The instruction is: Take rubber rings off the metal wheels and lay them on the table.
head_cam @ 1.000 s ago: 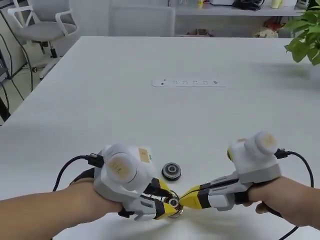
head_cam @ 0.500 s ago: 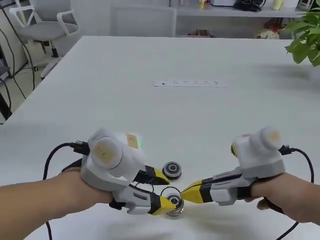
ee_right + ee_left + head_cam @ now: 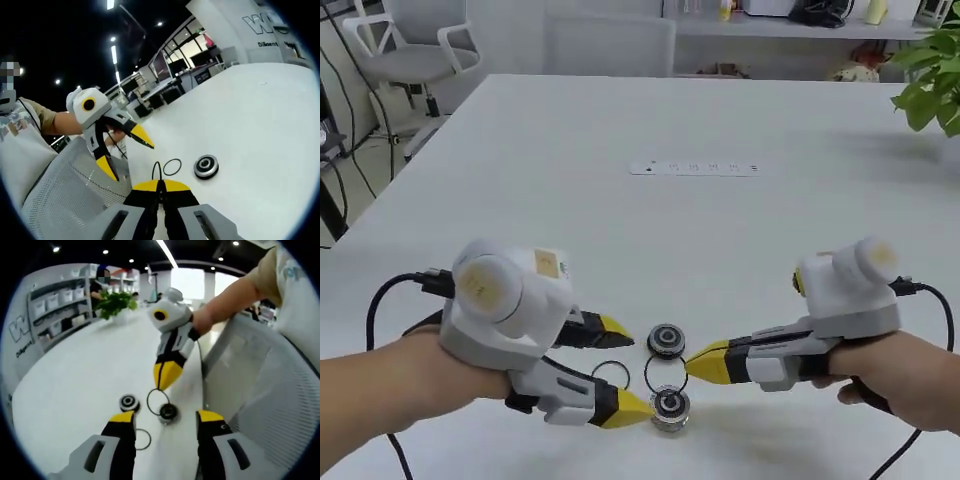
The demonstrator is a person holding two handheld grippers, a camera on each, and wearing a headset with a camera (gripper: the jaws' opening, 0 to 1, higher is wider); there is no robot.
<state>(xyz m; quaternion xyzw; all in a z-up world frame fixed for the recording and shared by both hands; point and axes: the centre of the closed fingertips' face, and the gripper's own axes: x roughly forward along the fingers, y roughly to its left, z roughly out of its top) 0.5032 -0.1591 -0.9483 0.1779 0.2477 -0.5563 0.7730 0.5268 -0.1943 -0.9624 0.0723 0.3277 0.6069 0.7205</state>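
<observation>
My right gripper (image 3: 692, 366) is shut on a thin black rubber ring (image 3: 658, 373), which hangs just above a bare metal wheel (image 3: 670, 406) near the table's front edge. In the left gripper view the same ring (image 3: 158, 402) dangles from the right gripper (image 3: 167, 379) over that wheel (image 3: 168, 413). My left gripper (image 3: 631, 367) stands open to the left, its jaws on either side of the wheel without touching it. A second wheel (image 3: 666, 340), dark-rimmed, lies just behind. One loose ring (image 3: 610, 375) lies flat on the table, between the left jaws.
A white power strip (image 3: 692, 167) lies mid-table on the white table (image 3: 620, 230). A potted plant (image 3: 930, 80) stands at the far right and an office chair (image 3: 415, 50) beyond the far left corner. Cables trail from both grippers.
My left gripper has opened, let go of the wheel and drawn back left. The right gripper has pulled a ring up off that wheel, which now rests on the table.
</observation>
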